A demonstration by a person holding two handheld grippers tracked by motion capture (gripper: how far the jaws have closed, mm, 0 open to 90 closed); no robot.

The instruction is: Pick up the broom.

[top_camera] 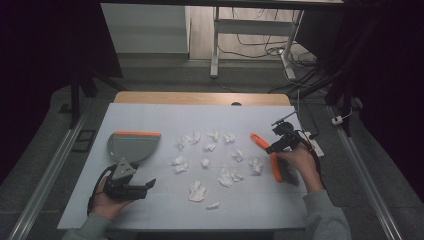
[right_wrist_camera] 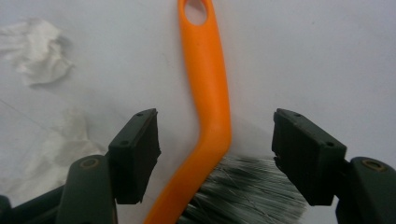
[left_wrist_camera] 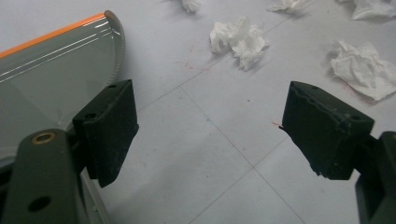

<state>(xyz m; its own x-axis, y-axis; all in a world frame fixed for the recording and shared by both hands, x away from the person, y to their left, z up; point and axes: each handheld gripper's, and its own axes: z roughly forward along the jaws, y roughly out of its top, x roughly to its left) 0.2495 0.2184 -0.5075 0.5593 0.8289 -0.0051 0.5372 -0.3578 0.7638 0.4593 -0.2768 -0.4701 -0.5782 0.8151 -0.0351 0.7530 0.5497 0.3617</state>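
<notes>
Right gripper view — brush point(right_wrist_camera: 208, 93) between open jaws.

Dim room, table lit from above; soft shadows beside the crumpled white paper wads point(left_wrist_camera: 240, 39); close black jaws slightly blurred.

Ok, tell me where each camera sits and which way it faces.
High view: above the near edge, looking forward and down on the table; both forearms enter from below.
Left gripper view: on the left gripper, facing the dustpan and tissue wads; open fingers.
Right gripper view: on the right gripper, fingers straddling the brush.
Shared: tissue wads in all three views.
</notes>
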